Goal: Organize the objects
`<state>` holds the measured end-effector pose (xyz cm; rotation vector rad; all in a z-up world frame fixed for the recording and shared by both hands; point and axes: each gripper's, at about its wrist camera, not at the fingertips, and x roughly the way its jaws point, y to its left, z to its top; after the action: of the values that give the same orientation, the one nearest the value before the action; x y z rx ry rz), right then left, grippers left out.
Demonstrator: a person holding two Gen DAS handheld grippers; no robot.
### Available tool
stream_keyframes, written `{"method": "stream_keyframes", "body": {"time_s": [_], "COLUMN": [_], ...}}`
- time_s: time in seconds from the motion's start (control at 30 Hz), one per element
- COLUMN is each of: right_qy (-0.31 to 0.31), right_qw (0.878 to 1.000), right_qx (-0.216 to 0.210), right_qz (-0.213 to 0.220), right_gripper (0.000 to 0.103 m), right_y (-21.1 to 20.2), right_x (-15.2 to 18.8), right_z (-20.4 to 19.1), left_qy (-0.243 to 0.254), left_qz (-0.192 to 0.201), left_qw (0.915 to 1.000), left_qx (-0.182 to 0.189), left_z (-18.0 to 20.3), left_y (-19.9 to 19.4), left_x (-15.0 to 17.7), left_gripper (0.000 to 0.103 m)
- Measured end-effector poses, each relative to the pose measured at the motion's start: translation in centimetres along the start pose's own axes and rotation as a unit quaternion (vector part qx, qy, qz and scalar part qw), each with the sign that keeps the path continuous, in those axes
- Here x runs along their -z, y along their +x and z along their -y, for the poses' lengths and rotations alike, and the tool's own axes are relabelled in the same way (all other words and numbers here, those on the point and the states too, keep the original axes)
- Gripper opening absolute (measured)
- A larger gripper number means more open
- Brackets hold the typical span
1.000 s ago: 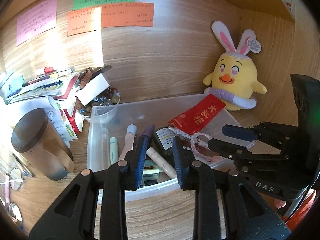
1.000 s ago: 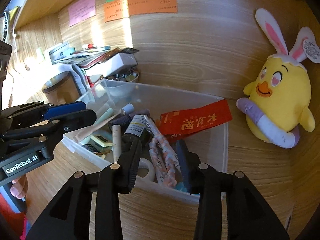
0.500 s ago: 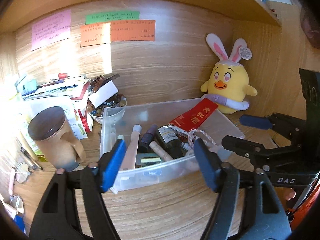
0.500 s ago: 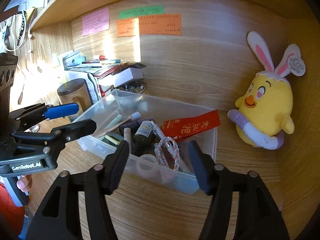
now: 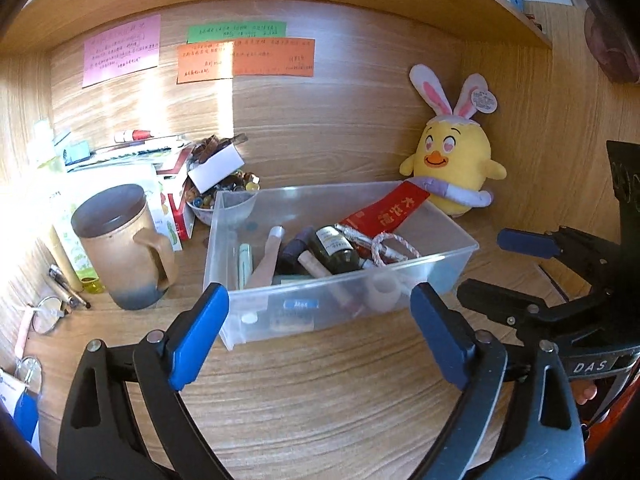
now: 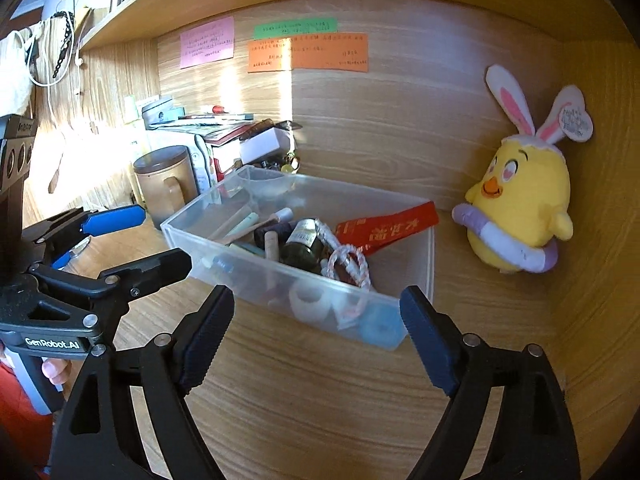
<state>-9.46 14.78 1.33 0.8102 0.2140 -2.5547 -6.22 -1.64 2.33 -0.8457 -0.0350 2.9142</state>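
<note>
The bin point(image 5: 340, 292) sits mid-desk, a mug point(image 5: 120, 248) at its left end and a plush chick point(image 5: 452, 168) in the back right corner. Both grippers, left point(image 5: 320, 320) and right point(image 6: 316, 320), have just been opening and stand wide and empty short of the bin's front wall (nothing between them and it).

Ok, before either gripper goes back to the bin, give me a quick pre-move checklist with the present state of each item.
1. Left gripper empty: ok. Its jaws have just been opening and nothing is between them.
2. Right gripper empty: ok. It too has just been opening, nothing between its jaws.
3. Both grippers short of the bin: ok, neither touches it.
4. Bin flat on the desk: ok.
5. Everything fully inside the bin: not ok. The red packet sticks out over the far rim.
6. Mug and plush apart from the bin: ok.
</note>
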Motion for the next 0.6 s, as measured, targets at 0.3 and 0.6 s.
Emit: {"method": "stream_keyframes", "body": {"time_s": [0.3,0.6], "right_qy": [0.011,0.018], "right_qw": [1.000,1.000], "right_qx": [-0.004,-0.005], "right_qz": [-0.003,-0.005], "right_gripper": [0.083,0.083], "right_y": [-0.4,-0.4], "right_x": [0.9,1.3], "right_z": [0.1,0.6], "left_qy": [0.005,-0.001], "left_qz": [-0.003,-0.009], "left_qw": [1.0000,0.9999], "left_qx": [0.000,0.006], "left_z": [0.4,0.5], "left_y": [-0.4,0.0], "left_x": [0.8,0.9], "left_gripper": [0.095,0.096]}}
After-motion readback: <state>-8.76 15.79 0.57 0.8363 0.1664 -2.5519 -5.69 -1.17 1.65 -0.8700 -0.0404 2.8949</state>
